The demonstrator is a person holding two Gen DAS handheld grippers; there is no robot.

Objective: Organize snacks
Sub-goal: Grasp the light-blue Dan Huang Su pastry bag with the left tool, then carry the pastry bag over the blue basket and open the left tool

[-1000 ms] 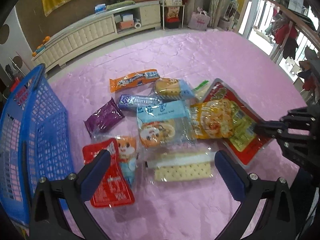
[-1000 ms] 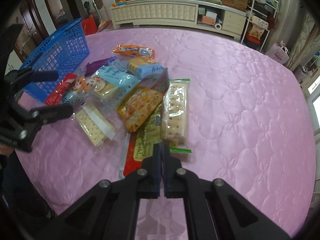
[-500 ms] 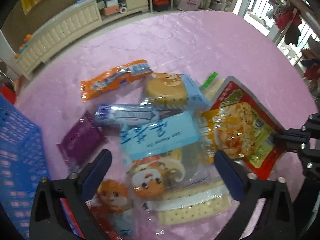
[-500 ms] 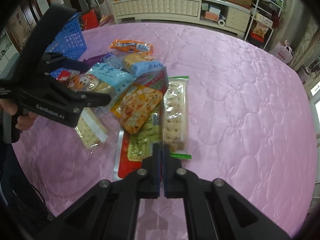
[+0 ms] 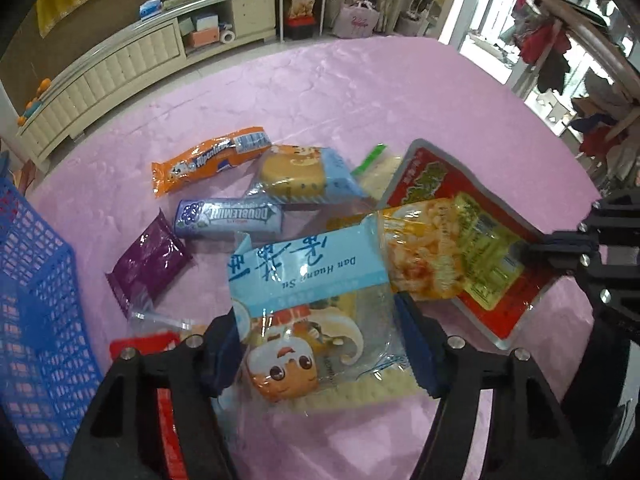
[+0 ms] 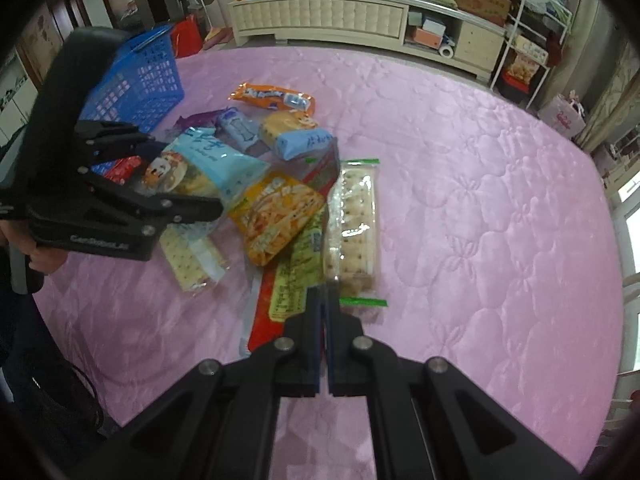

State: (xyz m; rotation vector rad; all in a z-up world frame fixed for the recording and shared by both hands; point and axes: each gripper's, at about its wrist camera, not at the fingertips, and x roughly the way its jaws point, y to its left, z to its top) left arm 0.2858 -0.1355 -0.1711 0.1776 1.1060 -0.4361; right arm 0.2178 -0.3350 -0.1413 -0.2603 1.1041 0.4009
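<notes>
Left gripper (image 5: 320, 344) jaws closing around light-blue pastry pack (image 5: 308, 280); right gripper (image 6: 324, 312) jaws closed, empty. Snack pile beside blue basket (image 6: 136, 76) unsorted. Nearly all packing left.

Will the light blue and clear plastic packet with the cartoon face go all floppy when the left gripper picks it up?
Probably a bit floppy: the light blue and clear plastic packet is thin crinkly film, so its ends may droop. The round cake inside looks soft and could squash as the left gripper closes around it. It seems light, and the shiny film may slip.
</notes>
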